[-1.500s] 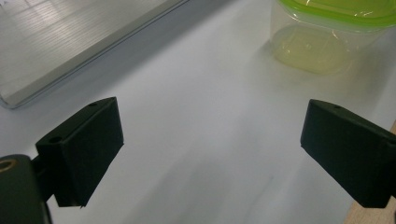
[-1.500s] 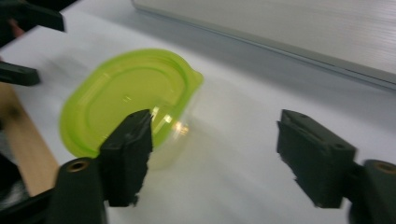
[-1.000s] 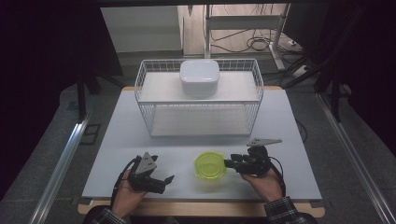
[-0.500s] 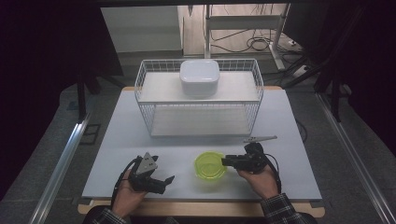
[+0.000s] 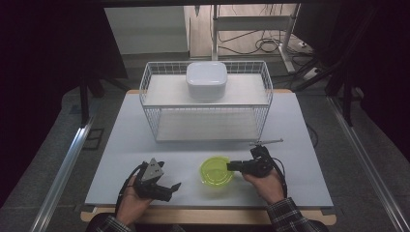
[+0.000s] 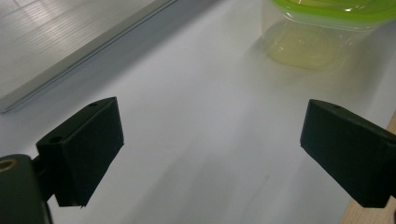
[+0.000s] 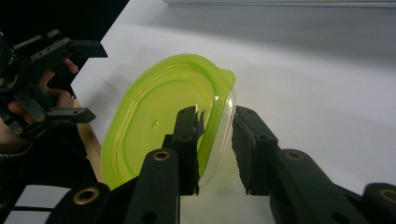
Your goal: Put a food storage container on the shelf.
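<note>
Counting: one container (image 5: pixel 216 170); two grippers

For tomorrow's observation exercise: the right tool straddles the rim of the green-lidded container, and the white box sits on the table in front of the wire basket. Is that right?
Not quite. The white box sits inside the wire basket, at its back, as the high view shows. The rest holds: the right tool straddles the rim of the green-lidded container.
</note>
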A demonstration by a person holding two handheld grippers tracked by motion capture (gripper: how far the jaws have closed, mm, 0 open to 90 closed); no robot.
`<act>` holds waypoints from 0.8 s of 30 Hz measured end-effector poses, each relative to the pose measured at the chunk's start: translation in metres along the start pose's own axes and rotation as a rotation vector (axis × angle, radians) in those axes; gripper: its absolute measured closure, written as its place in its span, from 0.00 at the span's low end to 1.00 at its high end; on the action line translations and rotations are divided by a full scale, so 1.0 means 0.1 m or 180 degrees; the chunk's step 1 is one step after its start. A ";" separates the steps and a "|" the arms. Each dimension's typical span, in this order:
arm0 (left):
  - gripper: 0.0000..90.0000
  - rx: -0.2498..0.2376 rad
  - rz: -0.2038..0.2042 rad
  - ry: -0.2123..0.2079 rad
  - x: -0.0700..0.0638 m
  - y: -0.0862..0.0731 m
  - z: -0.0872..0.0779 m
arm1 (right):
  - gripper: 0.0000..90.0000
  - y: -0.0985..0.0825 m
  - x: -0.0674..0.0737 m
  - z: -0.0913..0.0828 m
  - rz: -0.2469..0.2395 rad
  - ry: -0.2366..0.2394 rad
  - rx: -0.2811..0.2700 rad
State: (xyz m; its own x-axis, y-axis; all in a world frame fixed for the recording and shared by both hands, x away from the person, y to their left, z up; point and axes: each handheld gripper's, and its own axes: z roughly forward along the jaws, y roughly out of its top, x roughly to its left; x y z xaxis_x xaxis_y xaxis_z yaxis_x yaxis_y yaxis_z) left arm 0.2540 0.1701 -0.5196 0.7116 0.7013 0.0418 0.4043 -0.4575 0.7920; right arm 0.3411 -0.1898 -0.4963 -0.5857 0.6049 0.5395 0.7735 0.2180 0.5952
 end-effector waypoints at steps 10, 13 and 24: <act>0.06 0.0008 0.0030 -0.0002 -0.01 0.00 0.00 | 0.90 0.05 -0.01 0.04 0.0110 0.0173 0.0086; 0.06 0.0006 0.0031 0.0000 -0.01 0.00 0.00 | 0.90 0.06 0.01 0.04 0.0123 0.0219 0.0085; 0.06 0.0009 0.0030 -0.0001 -0.01 0.00 0.01 | 0.89 0.09 0.00 0.04 0.0128 0.0220 0.0081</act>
State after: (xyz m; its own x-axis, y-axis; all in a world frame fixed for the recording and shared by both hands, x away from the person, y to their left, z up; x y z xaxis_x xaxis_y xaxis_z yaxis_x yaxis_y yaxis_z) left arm 0.2540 0.1693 -0.5200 0.7156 0.6967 0.0491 0.3992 -0.4657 0.7898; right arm 0.3486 -0.1843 -0.4935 -0.5687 0.5595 0.6030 0.8021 0.2145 0.5573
